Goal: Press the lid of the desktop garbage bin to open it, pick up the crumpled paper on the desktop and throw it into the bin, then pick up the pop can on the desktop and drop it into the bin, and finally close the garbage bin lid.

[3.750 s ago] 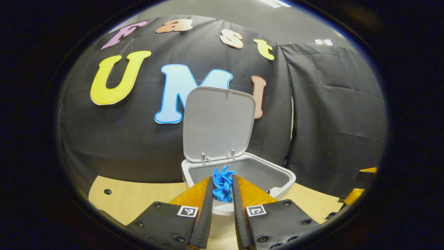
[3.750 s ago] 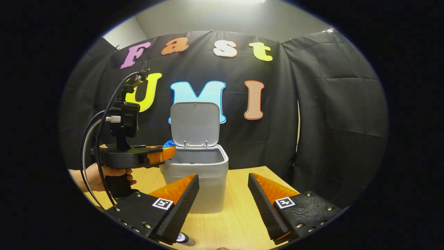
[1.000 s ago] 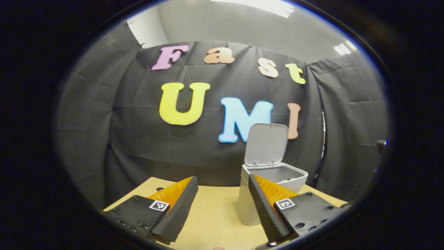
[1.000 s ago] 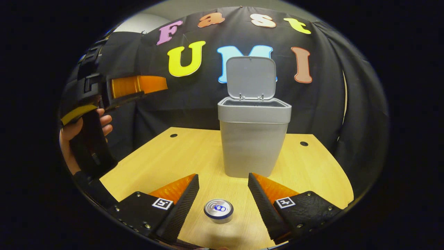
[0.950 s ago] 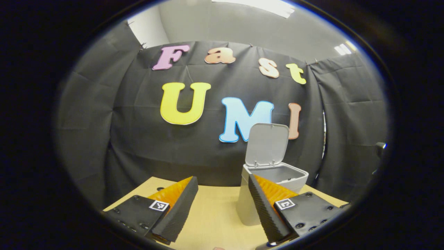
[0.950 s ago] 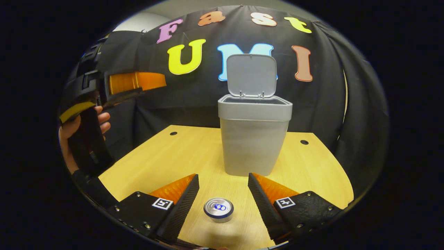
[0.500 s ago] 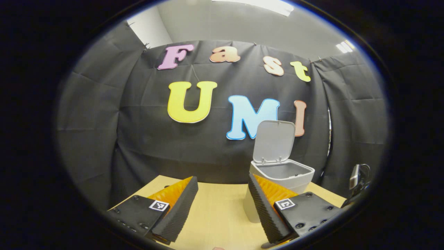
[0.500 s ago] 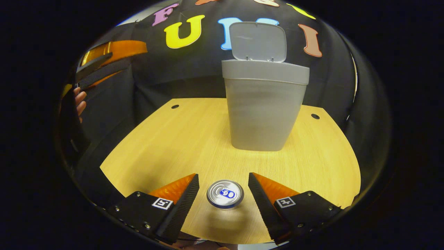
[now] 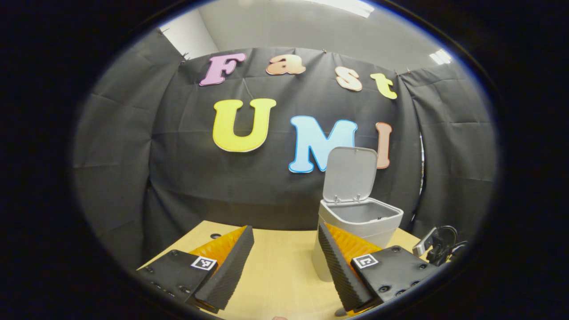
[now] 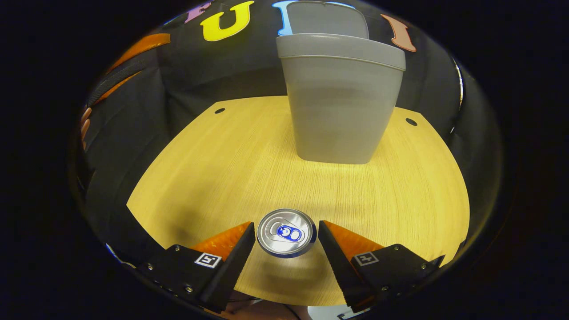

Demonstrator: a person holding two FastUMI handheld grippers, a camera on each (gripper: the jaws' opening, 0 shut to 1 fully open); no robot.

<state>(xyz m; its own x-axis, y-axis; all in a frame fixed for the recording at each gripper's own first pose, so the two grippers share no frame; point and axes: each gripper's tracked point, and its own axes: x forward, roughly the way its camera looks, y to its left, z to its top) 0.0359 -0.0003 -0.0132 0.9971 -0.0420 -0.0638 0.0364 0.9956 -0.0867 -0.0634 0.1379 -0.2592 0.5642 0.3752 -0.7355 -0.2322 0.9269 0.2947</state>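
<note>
The pop can (image 10: 287, 234) stands upright on the wooden table (image 10: 213, 164), its silver top facing me. My right gripper (image 10: 286, 226) is open and sits low over it, one finger on each side of the can with small gaps to it. Behind the can stands the grey garbage bin (image 10: 340, 98) with its lid (image 10: 326, 18) raised. In the left gripper view the bin (image 9: 361, 222) stands to the right with its lid (image 9: 349, 174) upright. My left gripper (image 9: 284, 229) is open and empty, held above the table to the left of the bin.
The left gripper (image 10: 129, 62) and the fingers of the hand (image 10: 83, 124) holding it show at the far left of the right gripper view. Two small holes (image 10: 219, 110) mark the table's back corners. A cabled part of the right gripper (image 9: 438, 246) shows beside the bin.
The left gripper, shut on blue crumpled paper over the bin 3.8 s ago, is now open, empty and drawn back. The right gripper has come down until the can is between its fingers.
</note>
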